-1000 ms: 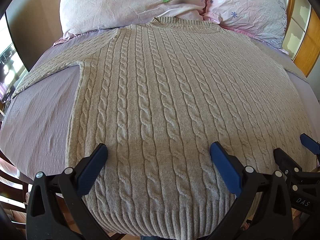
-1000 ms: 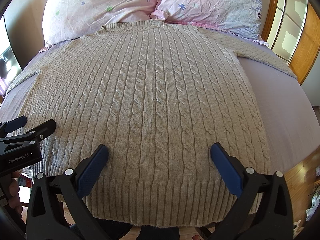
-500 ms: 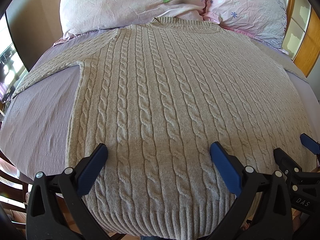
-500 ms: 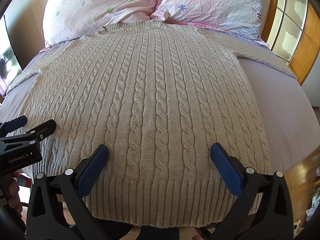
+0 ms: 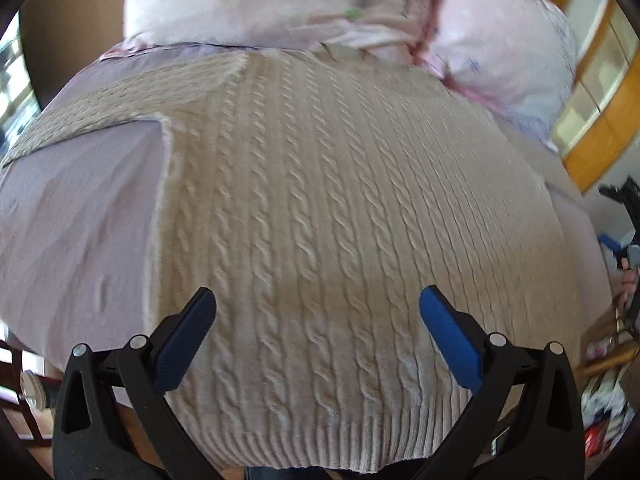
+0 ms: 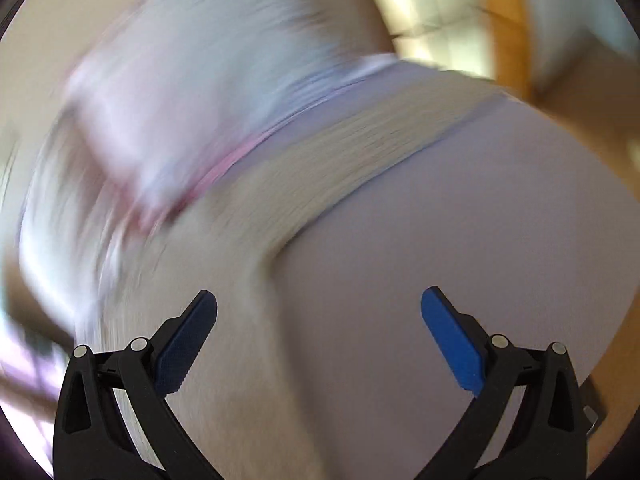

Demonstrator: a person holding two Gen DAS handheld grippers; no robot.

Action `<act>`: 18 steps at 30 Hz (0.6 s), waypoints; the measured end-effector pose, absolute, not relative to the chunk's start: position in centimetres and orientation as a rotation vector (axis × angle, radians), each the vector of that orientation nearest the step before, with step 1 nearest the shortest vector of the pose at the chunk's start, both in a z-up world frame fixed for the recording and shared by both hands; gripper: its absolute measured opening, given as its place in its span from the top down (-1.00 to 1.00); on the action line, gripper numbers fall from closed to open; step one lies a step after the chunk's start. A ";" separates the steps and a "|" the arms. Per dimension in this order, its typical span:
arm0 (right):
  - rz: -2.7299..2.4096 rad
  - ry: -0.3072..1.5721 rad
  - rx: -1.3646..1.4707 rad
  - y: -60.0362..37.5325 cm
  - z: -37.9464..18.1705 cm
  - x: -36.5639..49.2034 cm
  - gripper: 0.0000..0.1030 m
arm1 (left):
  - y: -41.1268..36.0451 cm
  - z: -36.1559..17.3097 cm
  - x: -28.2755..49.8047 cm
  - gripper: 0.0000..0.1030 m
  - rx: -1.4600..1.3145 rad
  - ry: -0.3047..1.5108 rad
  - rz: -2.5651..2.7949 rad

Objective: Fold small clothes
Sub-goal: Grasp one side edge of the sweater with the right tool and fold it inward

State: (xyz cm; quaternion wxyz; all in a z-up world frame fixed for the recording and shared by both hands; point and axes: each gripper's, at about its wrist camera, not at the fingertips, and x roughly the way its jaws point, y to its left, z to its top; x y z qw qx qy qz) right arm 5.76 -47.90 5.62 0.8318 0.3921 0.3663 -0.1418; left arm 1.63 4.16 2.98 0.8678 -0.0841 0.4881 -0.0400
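Note:
A beige cable-knit sweater (image 5: 320, 208) lies flat, front up, on the lilac bed sheet (image 5: 80, 216), neck toward the pillows. Its left sleeve (image 5: 112, 108) stretches out to the left. My left gripper (image 5: 318, 304) is open and empty, hovering above the sweater's lower body near the ribbed hem. My right gripper (image 6: 319, 306) is open and empty over the bare sheet (image 6: 460, 240) beside the sweater's right edge, with the right sleeve (image 6: 360, 160) ahead of it. The right wrist view is heavily motion-blurred. The right gripper's black body shows at the left view's far right edge (image 5: 628, 216).
Two pink floral pillows (image 5: 300, 0) lie at the head of the bed. A wooden-framed cupboard (image 5: 600, 92) stands to the right. Clutter lies on the floor at the lower right (image 5: 604, 400). A dark wooden chair (image 5: 20, 380) is at the lower left.
Both grippers have moved. The right gripper swung fast to the right, off the sweater's body to the sheet by the right sleeve. The left view has shifted forward and tilted.

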 end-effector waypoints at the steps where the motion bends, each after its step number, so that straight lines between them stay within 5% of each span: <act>1: -0.333 0.751 0.901 -50.5 5.5 6.3 -0.88 | 4.9 3.6 1.7 -0.96 -0.191 1.006 -0.053; 5: -0.459 0.673 1.176 -60.3 3.1 8.7 -0.38 | 7.8 5.7 1.3 -0.96 -0.267 0.961 0.049; 15: -0.538 0.641 1.306 -66.4 -1.4 10.5 0.37 | 11.9 10.4 -1.6 -0.97 -0.222 0.838 0.345; 17: -0.549 0.637 1.309 -67.2 -1.8 10.4 0.79 | 12.9 11.0 -1.9 -0.97 -0.222 0.853 0.393; 18: -0.544 0.632 1.310 -67.5 -2.2 10.7 0.84 | 13.6 11.2 -2.4 -0.97 -0.232 0.859 0.425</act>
